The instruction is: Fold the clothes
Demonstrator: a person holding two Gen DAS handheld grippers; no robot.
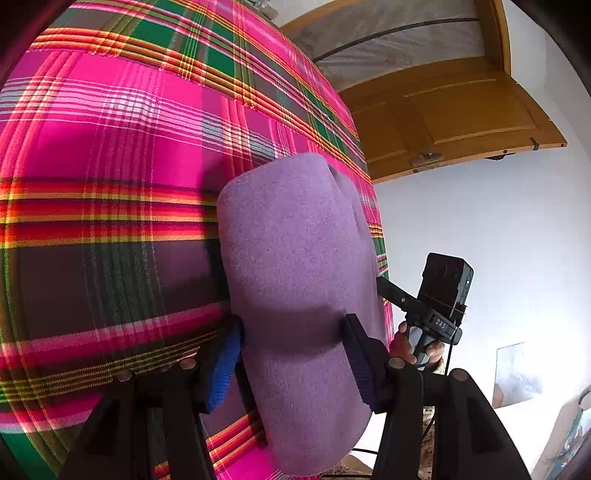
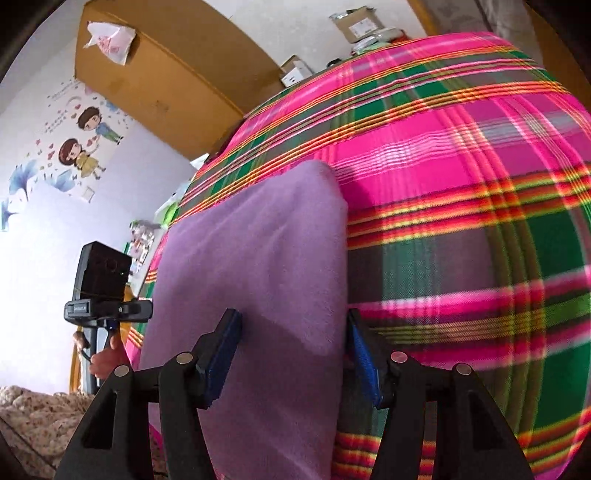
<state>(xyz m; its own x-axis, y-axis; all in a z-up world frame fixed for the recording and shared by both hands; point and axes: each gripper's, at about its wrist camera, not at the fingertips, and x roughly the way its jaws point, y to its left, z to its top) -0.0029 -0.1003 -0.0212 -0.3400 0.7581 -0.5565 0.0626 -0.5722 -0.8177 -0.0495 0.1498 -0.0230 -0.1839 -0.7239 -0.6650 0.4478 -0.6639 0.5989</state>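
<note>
A folded purple fleece garment (image 1: 295, 277) lies on a pink, green and orange plaid bedspread (image 1: 110, 166). My left gripper (image 1: 291, 354) straddles one end of it, blue-padded fingers (image 1: 225, 365) wide apart on either side of the bundle. My right gripper (image 2: 291, 354) straddles the other end of the same garment (image 2: 258, 277) over the bedspread (image 2: 461, 221), its fingers (image 2: 221, 354) also spread wide. Each gripper's body shows in the other's view: the right one (image 1: 439, 295) and the left one (image 2: 103, 284), each with a hand on its handle.
A wooden door (image 1: 443, 110) and white wall lie past the bed's edge in the left wrist view. A wooden headboard (image 2: 166, 85), cartoon wall stickers (image 2: 81, 144), small boxes (image 2: 362, 26) and a floral quilt (image 2: 37, 417) show in the right wrist view.
</note>
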